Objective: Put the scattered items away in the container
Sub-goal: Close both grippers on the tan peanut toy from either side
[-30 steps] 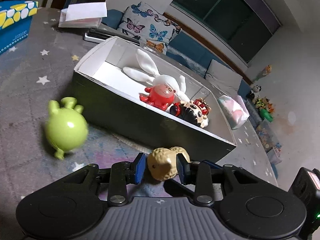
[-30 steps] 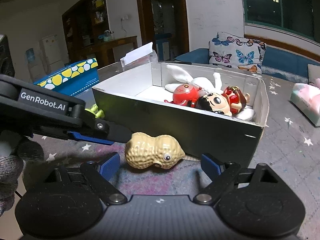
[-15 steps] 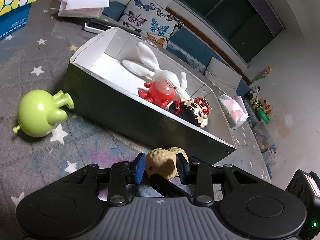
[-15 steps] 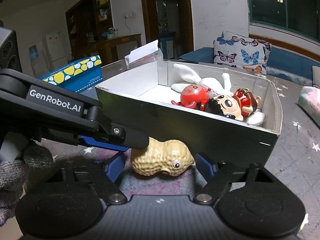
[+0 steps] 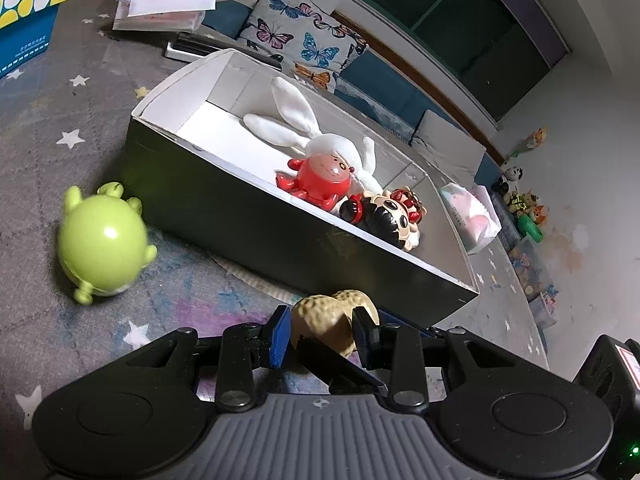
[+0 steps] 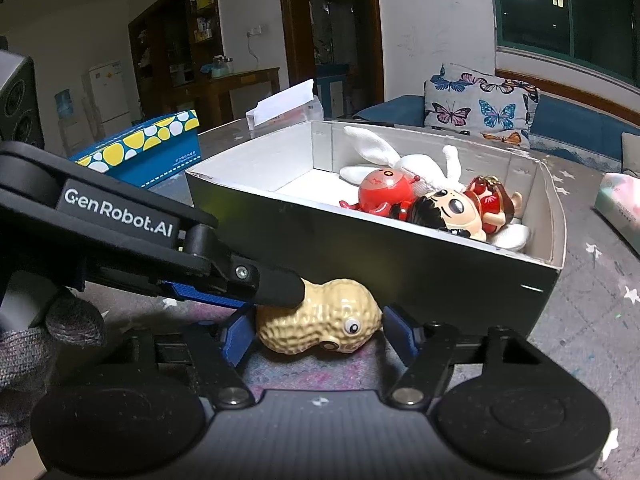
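Where both grippers meet, peanut toy (image 6: 320,330) between fingers (image 6: 240,336).

peanut (image 6: 320,330): its left end is covered by the left gripper's finger (image 6: 276,286) in the right wrist view; whether the pads touch it cannot be told
rabbit (image 5: 316,136): lower body hidden behind the red toy (image 5: 320,178) and the doll (image 5: 390,216)
blue box (image 5: 24,20): cut off by the left edge
floor toys (image 5: 524,204): too small to identify
green toy (image 5: 100,244): slightly blurred
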`<state>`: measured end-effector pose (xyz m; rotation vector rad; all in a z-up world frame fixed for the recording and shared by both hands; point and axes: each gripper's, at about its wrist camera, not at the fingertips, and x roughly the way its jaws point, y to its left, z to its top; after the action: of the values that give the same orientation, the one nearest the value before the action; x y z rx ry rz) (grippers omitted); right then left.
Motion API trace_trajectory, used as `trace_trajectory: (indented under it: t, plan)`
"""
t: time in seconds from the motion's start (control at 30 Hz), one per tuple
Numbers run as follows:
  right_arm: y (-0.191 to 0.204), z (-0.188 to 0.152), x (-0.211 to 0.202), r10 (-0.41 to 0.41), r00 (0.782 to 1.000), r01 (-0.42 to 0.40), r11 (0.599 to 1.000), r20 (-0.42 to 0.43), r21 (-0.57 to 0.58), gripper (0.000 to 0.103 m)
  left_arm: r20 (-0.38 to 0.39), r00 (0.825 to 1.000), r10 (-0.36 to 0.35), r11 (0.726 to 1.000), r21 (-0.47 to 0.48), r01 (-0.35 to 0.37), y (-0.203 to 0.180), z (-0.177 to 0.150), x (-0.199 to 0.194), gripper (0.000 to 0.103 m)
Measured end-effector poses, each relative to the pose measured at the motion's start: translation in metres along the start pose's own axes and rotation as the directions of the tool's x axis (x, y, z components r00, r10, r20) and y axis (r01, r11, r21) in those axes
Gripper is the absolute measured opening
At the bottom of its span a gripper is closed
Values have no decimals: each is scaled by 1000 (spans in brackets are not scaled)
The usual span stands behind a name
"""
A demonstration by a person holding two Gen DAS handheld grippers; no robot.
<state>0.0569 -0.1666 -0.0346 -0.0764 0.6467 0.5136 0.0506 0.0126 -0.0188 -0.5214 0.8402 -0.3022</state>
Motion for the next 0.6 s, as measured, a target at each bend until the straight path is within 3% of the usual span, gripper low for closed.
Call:
trace_trajectory:
  t: [0.6]
  plan:
    - [3,-4,-12,0,1000,0,1000,13,-10,67,12,1000,19,998,52,-20,-13,-8,-9,33]
